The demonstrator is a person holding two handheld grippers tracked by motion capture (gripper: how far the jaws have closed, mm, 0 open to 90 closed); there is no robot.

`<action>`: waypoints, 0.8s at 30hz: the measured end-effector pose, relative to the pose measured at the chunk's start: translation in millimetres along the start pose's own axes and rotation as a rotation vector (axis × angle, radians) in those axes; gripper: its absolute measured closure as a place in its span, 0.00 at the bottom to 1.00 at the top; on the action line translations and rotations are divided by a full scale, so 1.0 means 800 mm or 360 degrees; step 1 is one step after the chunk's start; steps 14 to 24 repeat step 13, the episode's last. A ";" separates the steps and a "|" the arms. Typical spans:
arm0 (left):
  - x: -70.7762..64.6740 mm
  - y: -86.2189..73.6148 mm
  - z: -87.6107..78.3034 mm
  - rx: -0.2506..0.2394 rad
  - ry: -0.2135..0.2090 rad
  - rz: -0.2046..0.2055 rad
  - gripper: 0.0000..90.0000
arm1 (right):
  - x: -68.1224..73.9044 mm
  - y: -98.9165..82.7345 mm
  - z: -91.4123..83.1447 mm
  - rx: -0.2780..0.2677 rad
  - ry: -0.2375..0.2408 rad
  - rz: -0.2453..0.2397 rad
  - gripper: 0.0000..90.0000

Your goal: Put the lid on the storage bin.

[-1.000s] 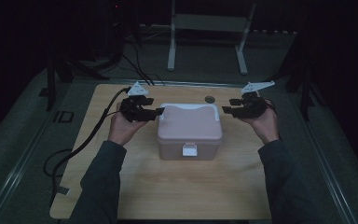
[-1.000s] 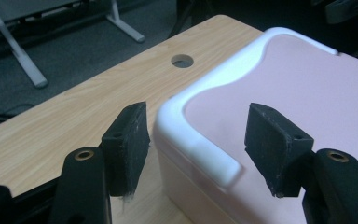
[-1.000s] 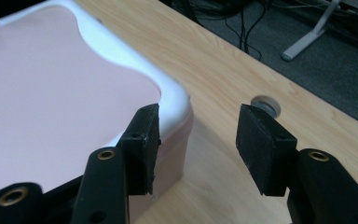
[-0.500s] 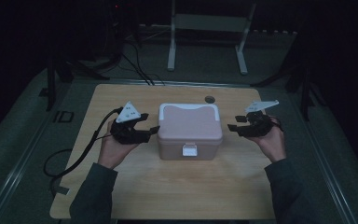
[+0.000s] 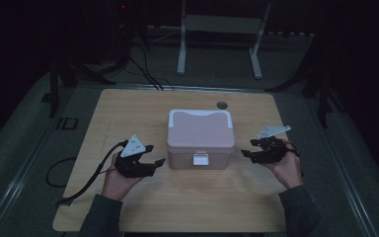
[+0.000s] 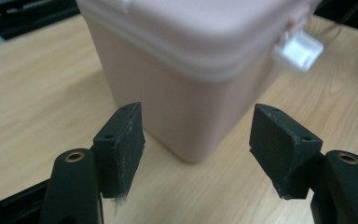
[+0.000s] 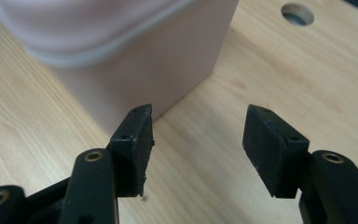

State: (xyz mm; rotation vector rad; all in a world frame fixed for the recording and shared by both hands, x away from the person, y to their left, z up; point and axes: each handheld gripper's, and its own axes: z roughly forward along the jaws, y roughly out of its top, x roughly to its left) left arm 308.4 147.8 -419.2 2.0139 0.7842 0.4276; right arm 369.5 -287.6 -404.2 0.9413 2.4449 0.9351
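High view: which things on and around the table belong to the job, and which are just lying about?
In the job, likely:
pink box, lid shut
white latch
left hand-held gripper, open
right hand-held gripper, open

Lying about:
round hole in the table
metal stand behind the table
floor cables

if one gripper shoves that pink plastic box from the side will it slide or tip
The pink plastic box with a white latch looks rigid, squat and flat-bottomed, so it would probably slide rather than tip. Its smooth walls and the smooth wooden table suggest little grip. Weight is unknowable; the lid is closed.
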 end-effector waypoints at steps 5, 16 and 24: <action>-0.005 -0.019 0.007 0.0030 -0.0001 -0.0022 0.39 | 0.009 -0.021 0.010 0.0069 -0.0009 0.0007 0.44; -0.008 -0.040 0.023 0.0075 -0.0024 -0.0052 0.38 | 0.016 -0.047 0.028 0.0162 -0.0051 0.0030 0.42; -0.008 -0.040 0.023 0.0075 -0.0024 -0.0052 0.38 | 0.016 -0.047 0.028 0.0162 -0.0051 0.0030 0.42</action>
